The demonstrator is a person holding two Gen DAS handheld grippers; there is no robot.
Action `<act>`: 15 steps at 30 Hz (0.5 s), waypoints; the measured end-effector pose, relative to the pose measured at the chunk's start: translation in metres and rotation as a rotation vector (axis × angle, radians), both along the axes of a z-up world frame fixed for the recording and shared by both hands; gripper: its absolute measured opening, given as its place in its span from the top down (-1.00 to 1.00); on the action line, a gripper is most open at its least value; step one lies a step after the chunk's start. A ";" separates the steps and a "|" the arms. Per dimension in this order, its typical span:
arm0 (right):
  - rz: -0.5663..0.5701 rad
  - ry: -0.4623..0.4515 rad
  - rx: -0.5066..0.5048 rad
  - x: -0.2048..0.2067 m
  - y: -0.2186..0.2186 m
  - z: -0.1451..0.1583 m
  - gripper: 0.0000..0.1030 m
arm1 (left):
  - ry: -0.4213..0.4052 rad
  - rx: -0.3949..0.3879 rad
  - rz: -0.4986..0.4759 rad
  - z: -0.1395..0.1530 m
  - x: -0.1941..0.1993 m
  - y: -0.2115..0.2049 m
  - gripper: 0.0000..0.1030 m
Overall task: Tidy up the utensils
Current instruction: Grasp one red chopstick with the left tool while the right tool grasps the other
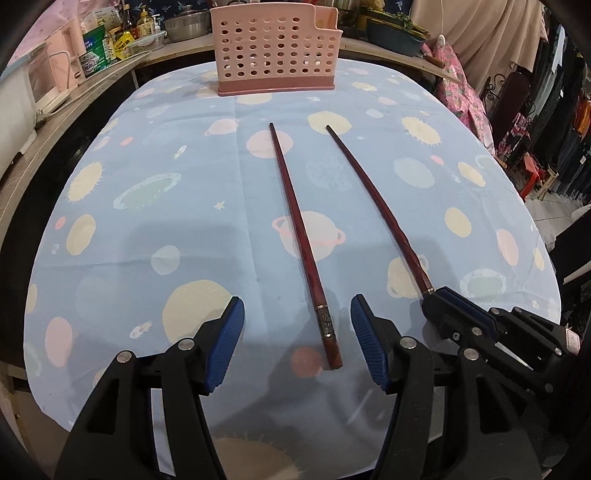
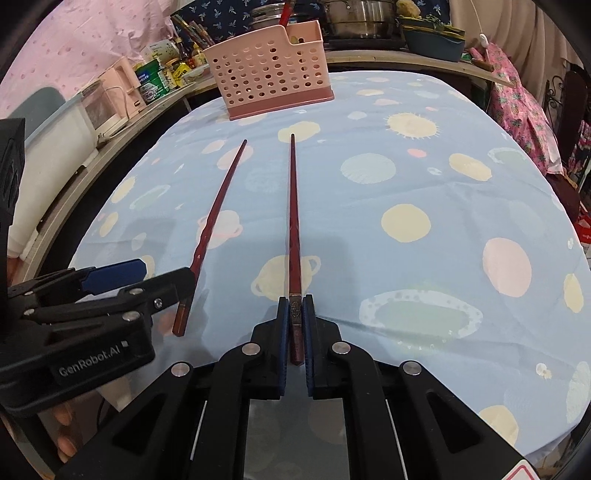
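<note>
Two dark red chopsticks lie side by side on the blue planet-print tablecloth (image 1: 184,229), tips toward a pink perforated utensil holder (image 1: 275,51) (image 2: 269,70) at the far edge. My left gripper (image 1: 297,321) (image 2: 166,271) is open, its blue pads on either side of the thick end of the left chopstick (image 1: 295,229) (image 2: 210,225) without touching it. My right gripper (image 2: 295,306) (image 1: 439,297) is shut on the banded thick end of the right chopstick (image 2: 293,221) (image 1: 376,206). I cannot tell whether that chopstick is off the cloth.
Behind the table a wooden counter (image 1: 92,92) carries bottles, tins and metal pots (image 2: 354,18). Hanging clothes (image 1: 554,122) crowd the right side. A white appliance (image 2: 55,147) stands at the left. A person's fingers (image 2: 62,435) hold the left gripper.
</note>
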State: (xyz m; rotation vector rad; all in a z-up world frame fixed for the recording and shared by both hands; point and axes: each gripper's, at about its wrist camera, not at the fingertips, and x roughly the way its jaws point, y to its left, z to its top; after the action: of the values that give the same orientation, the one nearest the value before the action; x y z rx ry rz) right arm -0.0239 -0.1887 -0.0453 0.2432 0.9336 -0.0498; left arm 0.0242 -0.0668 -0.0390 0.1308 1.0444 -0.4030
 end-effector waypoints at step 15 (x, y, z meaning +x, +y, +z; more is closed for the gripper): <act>0.000 0.000 0.001 0.000 0.000 0.000 0.87 | 0.009 0.016 0.031 -0.007 0.001 0.012 0.50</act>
State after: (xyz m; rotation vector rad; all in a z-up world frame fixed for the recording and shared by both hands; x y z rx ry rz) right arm -0.0242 -0.1888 -0.0452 0.2439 0.9339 -0.0498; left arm 0.0254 -0.0551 -0.0456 0.1268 1.0572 -0.3674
